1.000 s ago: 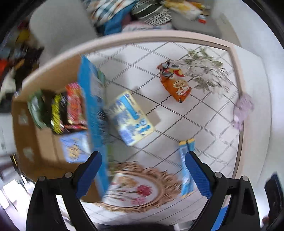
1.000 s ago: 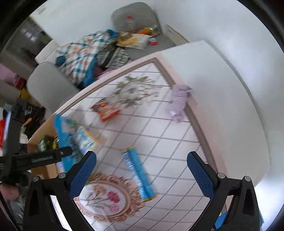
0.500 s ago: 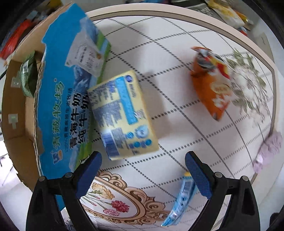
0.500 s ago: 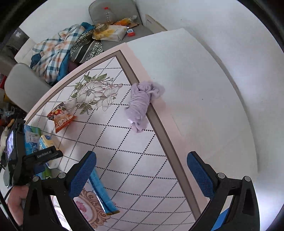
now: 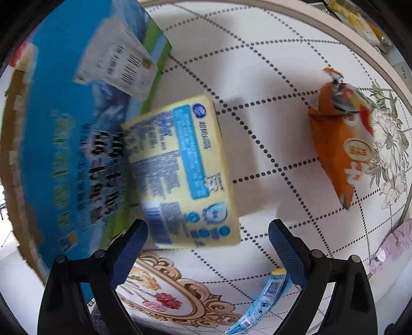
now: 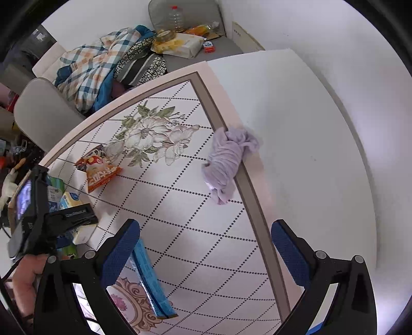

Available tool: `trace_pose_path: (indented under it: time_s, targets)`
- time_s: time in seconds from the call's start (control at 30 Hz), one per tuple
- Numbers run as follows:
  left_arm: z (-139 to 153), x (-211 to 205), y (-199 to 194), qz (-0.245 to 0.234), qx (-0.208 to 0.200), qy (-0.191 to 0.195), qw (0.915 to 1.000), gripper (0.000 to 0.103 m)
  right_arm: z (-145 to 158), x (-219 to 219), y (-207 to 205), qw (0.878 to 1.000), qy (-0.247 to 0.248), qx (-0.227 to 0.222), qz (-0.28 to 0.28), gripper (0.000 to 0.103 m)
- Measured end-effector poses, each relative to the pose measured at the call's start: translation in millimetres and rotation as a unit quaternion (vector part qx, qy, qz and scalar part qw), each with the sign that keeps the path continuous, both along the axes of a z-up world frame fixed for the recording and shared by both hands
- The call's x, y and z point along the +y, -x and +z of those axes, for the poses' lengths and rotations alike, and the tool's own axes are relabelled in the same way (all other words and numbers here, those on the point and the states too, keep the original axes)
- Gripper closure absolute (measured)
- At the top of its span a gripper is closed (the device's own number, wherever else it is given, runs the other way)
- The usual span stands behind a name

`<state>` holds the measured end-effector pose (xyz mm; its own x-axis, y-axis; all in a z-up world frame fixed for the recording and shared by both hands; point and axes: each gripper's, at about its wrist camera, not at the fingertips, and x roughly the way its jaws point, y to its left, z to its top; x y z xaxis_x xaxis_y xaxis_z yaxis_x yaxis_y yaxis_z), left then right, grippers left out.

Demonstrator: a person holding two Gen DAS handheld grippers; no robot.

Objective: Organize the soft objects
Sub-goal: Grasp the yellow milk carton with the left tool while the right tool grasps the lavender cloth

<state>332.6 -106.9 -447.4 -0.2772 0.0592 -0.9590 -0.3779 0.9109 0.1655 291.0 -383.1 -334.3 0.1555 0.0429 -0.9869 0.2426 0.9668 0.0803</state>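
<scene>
The left wrist view sits close over a pale yellow tissue pack [image 5: 180, 177] lying on the patterned tabletop [image 5: 270, 77], its near end between the spread blue pads of the left claw [image 5: 207, 241], which holds nothing. The pack leans against or just beside the blue flap of a cardboard box [image 5: 77, 134]; motion blur makes contact hard to judge. To the right lie an orange snack bag [image 5: 342, 144] and, at the tabletop's edge, a lilac cloth [image 5: 396, 239]. A blue stick packet [image 5: 265, 304] lies near the right pad.

The right wrist view shows more of the room: the right claw [image 6: 206, 247] hangs open and empty above the tabletop, with the lilac cloth [image 6: 228, 159] draped over the border strip ahead. It also shows the left claw's body [image 6: 51, 219] from the side, held by a hand [image 6: 28, 278], partly hiding the tissue pack. Behind the tabletop, chairs hold piled clothes [image 6: 103, 61] and a plastic bottle [image 6: 177, 15].
</scene>
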Motion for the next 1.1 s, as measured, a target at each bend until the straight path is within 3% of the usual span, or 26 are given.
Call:
trace_pose_path:
  time_s: [0.03, 0.13, 0.17, 0.4, 0.7, 0.8, 0.87, 0.9, 1.1]
  targets:
    - [-4, 0, 0, 0.001, 0.002, 0.003, 1.0, 0.007, 0, 0, 0, 1.0, 0.001, 0.0, 0.001, 0.0]
    - [-6, 7, -3, 0.009, -0.012, -0.002, 0.9999, 0.021, -2, -1, -2, 1.0, 0.001, 0.001, -0.002, 0.0]
    - [-5, 8, -4, 0.01, -0.019, -0.008, 0.9997, 0.035, -4, -2, -3, 1.0, 0.001, 0.002, -0.007, 0.0]
    - [1, -3, -13, -0.035, -0.046, -0.015, 0.9982, 0.037, -30, -29, -28, 0.999, 0.006, 0.012, -0.047, 0.0]
    - [3, -32, 18, -0.117, -0.045, 0.031, 0.9916, 0.037, -99, -56, -75, 0.993, -0.035, 0.074, -0.082, 0.001]
    - [-2, -33, 20, -0.138, -0.034, 0.051, 0.9885, 0.036, -123, -55, -84, 0.99, -0.046, 0.103, -0.082, 0.02]
    - [-10, -27, 19, -0.134, -0.026, 0.064, 0.9887, 0.036, -135, -52, -87, 0.989, -0.047, 0.117, -0.078, 0.049]
    - [-12, -24, 18, -0.125, -0.027, 0.077, 0.9888, 0.036, -140, -51, -86, 0.988, -0.05, 0.121, -0.078, 0.057]
    - [-22, 5, -9, -0.078, -0.026, 0.123, 0.9889, 0.036, -143, -25, -64, 0.987, -0.067, 0.146, -0.024, 0.059]
